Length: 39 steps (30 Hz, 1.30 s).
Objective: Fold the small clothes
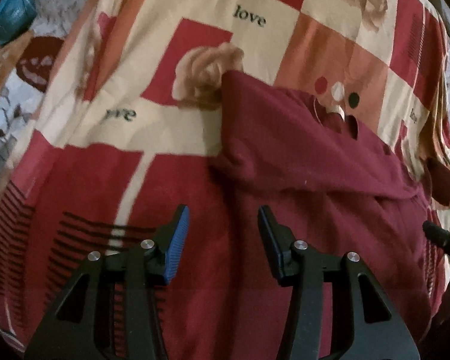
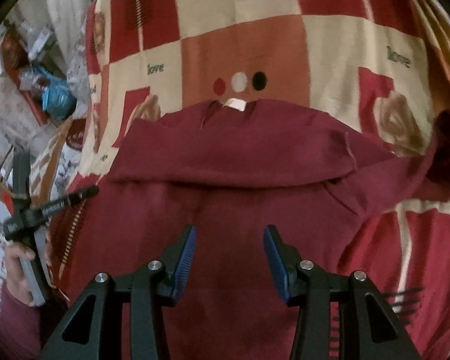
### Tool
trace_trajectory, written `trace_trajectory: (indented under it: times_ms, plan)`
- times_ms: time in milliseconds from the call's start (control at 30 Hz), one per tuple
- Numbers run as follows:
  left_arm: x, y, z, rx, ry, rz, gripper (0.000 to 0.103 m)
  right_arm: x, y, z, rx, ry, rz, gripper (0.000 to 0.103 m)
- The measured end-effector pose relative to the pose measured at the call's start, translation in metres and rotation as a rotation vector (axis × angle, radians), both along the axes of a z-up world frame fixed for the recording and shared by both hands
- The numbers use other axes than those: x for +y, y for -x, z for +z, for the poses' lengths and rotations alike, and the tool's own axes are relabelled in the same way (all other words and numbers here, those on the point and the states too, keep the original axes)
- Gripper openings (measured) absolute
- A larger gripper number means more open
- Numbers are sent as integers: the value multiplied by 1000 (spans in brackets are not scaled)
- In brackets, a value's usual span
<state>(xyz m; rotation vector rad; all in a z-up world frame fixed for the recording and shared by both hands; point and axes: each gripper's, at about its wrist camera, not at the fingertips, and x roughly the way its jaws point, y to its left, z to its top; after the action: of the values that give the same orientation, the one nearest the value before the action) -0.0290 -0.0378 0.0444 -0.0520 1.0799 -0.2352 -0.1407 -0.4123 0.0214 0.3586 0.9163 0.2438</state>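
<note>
A maroon top [image 1: 300,156] lies spread on a patchwork bedspread [image 1: 129,60], its neck with a white label [image 2: 235,104] at the far side. Its upper part lies over the lower part along a crosswise fold, and one sleeve [image 2: 405,174] trails right. My left gripper [image 1: 223,210] hovers open over the top's near left part, with nothing between its blue pads. Over the middle of the top [image 2: 240,150] my right gripper [image 2: 231,229] stands open and empty. A hand [image 2: 18,258] holds the left gripper [image 2: 87,193] at the garment's left edge.
The red, cream and pink bedspread [image 2: 249,45] with "love" lettering and rose prints covers the whole surface. A blue bag [image 2: 57,99] and clutter lie beyond its left edge. One black finger of the right gripper [image 1: 441,235] pokes in at the right.
</note>
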Motion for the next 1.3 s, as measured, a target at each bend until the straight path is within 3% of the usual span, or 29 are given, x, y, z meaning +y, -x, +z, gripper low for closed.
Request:
trace_trajectory:
  times_ms: [133, 333, 367, 400, 467, 567, 700, 800, 1100, 1200, 1300]
  plan:
    - [-9, -5, -5, 3, 23, -28, 47, -13, 5, -3, 22, -33, -38, 45]
    - [-25, -21, -19, 8, -9, -30, 46, -19, 16, 0, 32, -57, -57, 45]
    - [-26, -23, -19, 6, -15, -35, 43, -20, 16, 1, 29, -62, -62, 45]
    - [-26, -23, -19, 9, -7, -38, 28, -24, 17, 4, 24, -68, -71, 45]
    - [-23, -21, -17, 23, 20, -32, 13, -29, 18, 8, 13, -71, -87, 45]
    - [-20, -14, -5, -6, 19, -26, 6, -40, 20, 16, -11, -71, -121, 45]
    - [-1, -13, 5, -8, 52, 7, 6, -57, 23, 19, -18, -88, -160, 45]
    - [2, -13, -4, 15, 23, 19, 6, -63, 26, 15, -8, -88, -170, 45]
    - [-1, -10, -5, 18, -5, 6, 6, -48, 35, -10, 63, -23, -89, 45]
    - [-7, -8, 1, 10, -12, -7, 7, -31, 36, -34, 143, 44, -41, 46]
    - [-7, -6, 12, 2, -12, -13, 16, -21, 45, -34, 106, 124, -5, 46]
